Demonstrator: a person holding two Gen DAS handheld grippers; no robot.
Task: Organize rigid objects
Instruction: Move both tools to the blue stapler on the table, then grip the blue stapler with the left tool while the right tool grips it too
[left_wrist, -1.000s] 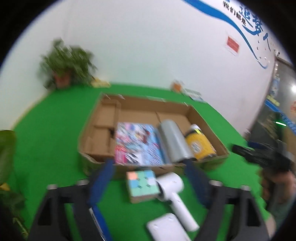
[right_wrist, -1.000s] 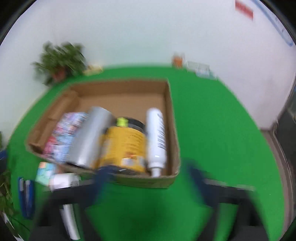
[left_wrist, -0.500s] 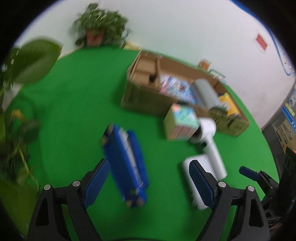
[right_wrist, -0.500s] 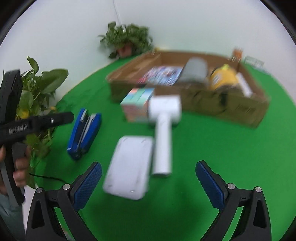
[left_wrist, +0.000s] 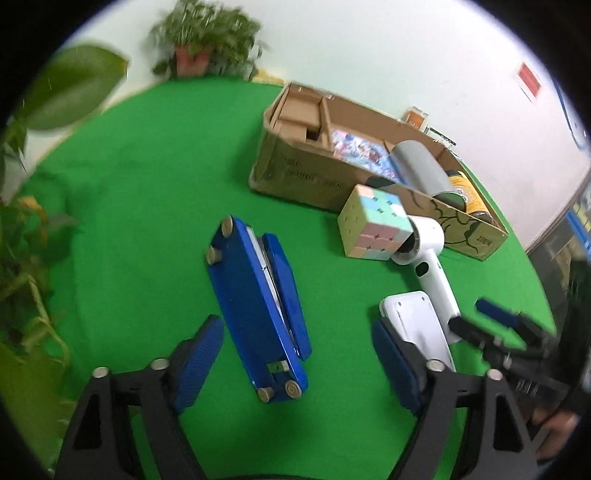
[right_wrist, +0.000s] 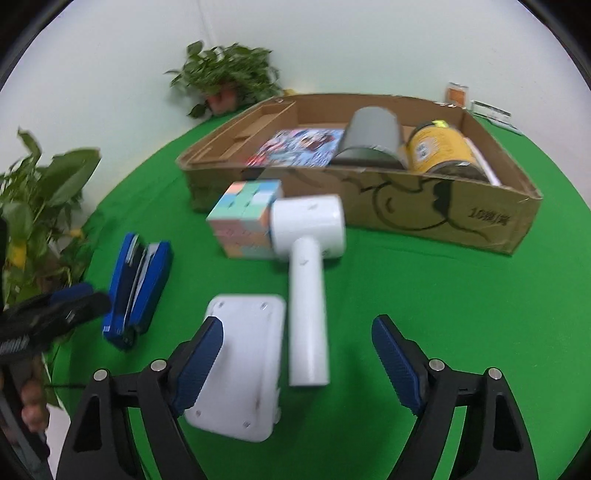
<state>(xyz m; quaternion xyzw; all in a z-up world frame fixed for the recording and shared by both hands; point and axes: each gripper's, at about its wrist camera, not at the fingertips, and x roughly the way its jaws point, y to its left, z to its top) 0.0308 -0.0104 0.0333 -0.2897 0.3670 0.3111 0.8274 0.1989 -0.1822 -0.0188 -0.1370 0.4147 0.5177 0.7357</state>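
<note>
Right gripper (right_wrist: 297, 350) over green counter (right_wrist: 424, 288), jaws closing, pads clear of everything. Between them: handle end of white hair dryer (right_wrist: 308, 295). White flat device (right_wrist: 243, 365) lies beside handle, partly behind left pad. Pastel cube (right_wrist: 243, 218) touches dryer head. Blue stapler (right_wrist: 138, 288) further left, near left gripper (right_wrist: 79, 299) tips. Cardboard box (right_wrist: 443, 214) behind holds colourful book (right_wrist: 299, 147), grey cylinder (right_wrist: 373, 136), yellow can (right_wrist: 439, 149). Potted plant (right_wrist: 225, 77) at wall.

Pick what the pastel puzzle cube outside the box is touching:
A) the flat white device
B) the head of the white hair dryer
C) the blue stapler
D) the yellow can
B: the puzzle cube sits on the green mat with one side against the head of the hair dryer.
</note>
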